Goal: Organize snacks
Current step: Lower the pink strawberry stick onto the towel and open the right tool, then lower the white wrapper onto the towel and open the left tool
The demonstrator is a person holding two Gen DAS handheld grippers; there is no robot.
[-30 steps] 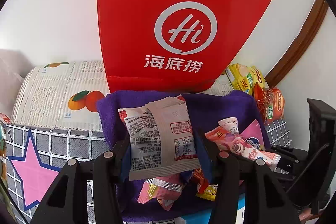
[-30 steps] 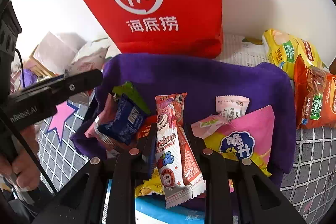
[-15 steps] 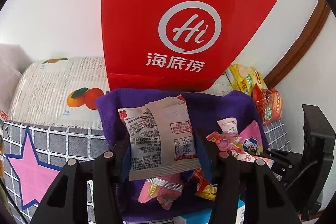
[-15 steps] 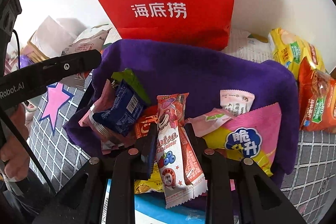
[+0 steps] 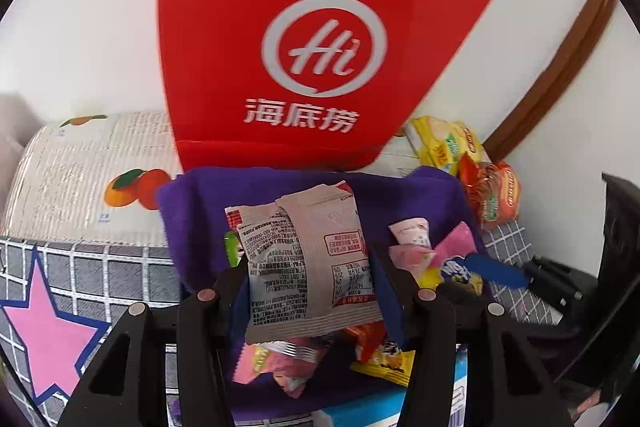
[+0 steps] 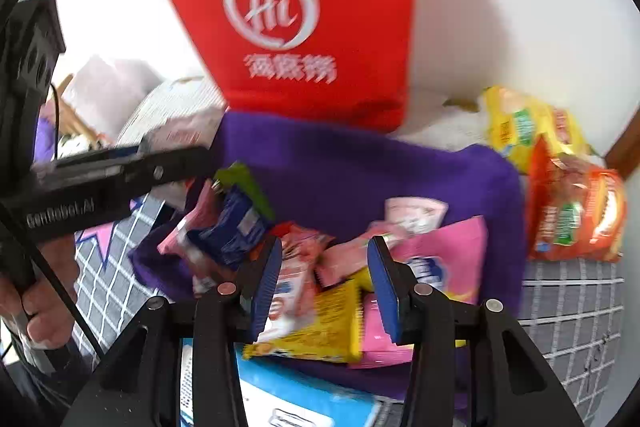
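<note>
This looks like a room in a home, though the fisheye view shows little beyond one corner. A plain white wall (image 5: 100, 27) meets dark brown wooden trim (image 5: 560, 67) that could be a door frame. The surface below is covered by a grey checked cloth (image 5: 100, 267) printed with a pink star (image 5: 44, 331), the kind of soft furnishing found in a household. Beside it lies a white sheet printed with oranges (image 5: 132, 187). A red restaurant takeaway bag (image 5: 304, 39) stands against the wall, and loose snack packets (image 6: 572, 211) sit on a purple towel (image 6: 360, 179), everyday domestic clutter rather than shop stock.
</note>
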